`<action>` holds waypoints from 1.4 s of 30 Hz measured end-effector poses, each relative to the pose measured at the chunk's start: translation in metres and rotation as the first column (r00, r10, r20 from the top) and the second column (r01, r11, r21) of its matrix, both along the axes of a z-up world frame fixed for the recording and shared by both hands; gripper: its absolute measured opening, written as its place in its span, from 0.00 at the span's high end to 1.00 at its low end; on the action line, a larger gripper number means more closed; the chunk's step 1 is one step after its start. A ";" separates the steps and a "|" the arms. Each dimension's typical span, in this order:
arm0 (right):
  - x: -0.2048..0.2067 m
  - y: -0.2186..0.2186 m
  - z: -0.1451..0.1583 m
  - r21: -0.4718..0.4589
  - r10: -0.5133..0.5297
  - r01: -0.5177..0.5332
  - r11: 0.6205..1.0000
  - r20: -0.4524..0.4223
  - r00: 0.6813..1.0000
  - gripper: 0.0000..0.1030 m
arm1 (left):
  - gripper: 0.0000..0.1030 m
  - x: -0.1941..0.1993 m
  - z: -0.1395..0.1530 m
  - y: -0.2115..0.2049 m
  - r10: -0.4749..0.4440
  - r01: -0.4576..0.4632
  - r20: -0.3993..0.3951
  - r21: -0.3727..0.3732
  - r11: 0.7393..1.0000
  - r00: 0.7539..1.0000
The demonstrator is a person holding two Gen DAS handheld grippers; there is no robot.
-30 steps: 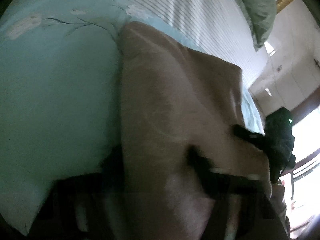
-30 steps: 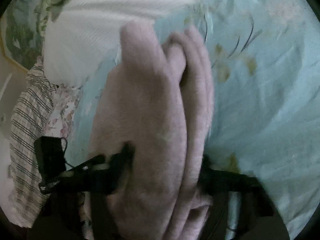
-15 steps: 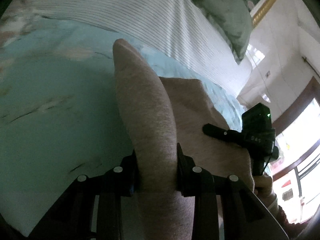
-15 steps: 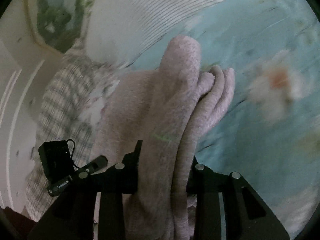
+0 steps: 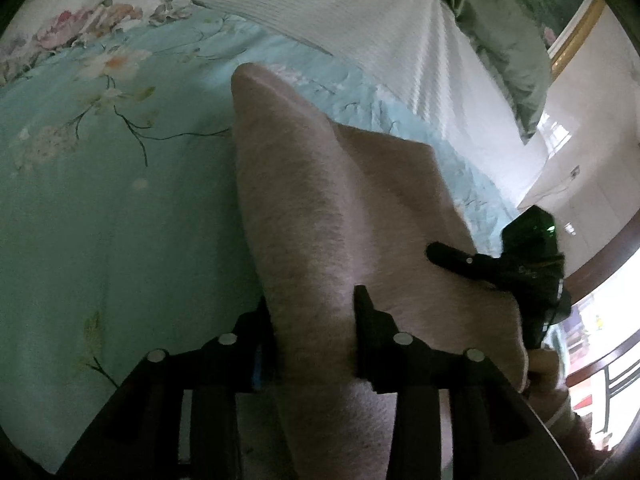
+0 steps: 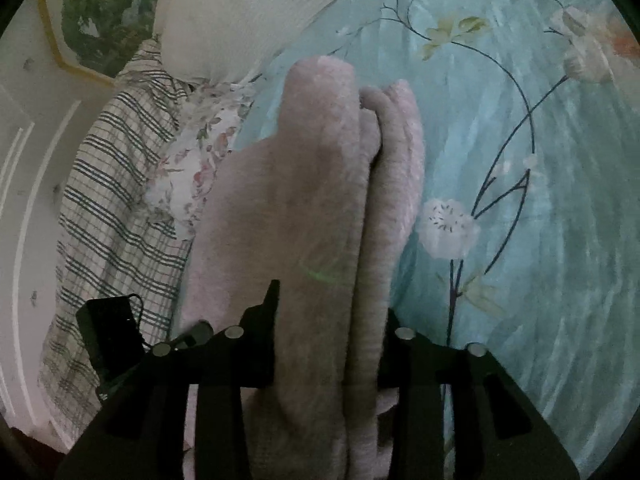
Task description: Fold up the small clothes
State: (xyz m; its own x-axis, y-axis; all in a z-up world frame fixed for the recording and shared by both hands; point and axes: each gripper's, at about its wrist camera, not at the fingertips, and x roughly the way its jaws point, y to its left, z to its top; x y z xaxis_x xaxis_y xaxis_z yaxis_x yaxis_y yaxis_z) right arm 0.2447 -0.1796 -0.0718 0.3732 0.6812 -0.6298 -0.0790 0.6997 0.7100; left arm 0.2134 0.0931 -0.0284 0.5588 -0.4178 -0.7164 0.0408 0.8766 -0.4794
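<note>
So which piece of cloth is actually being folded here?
Start at the pale blue flowered bedsheet. The pinkish fuzzy garment lies bunched on it, clamped at each end between black fingers. Unlike the checked cloth and white ribbed pillow nearby, it is plain and unpatterned.

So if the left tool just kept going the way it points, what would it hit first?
The pink garment already bunched between its fingers; beyond that, probably the blue floral bedsheet, though depth is hard to judge.
</note>
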 end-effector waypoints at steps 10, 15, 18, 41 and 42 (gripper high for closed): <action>-0.008 -0.017 0.050 -0.156 -0.098 0.119 0.981 0.136 0.986 0.40 | 0.41 -0.023 0.015 0.020 0.074 -0.074 0.008 0.062 0.995 0.997; 0.021 0.000 0.048 -0.192 -0.040 0.062 0.979 0.116 0.992 0.64 | 0.69 -0.045 0.035 0.006 -0.053 0.052 0.096 0.017 0.999 0.994; 0.041 0.010 0.045 -0.218 -0.009 0.031 0.975 0.099 0.995 0.87 | 0.75 -0.053 0.036 -0.012 -0.128 0.122 0.120 0.058 0.991 0.984; -0.130 0.001 0.087 -0.179 0.122 -0.082 0.980 0.221 0.968 0.44 | 0.54 -0.158 0.019 -0.032 -0.144 0.118 0.069 0.295 0.948 0.987; -0.131 0.004 0.080 -0.197 0.124 -0.083 0.977 0.205 0.971 0.44 | 0.53 -0.159 0.016 -0.037 -0.151 0.126 0.060 0.303 0.945 0.987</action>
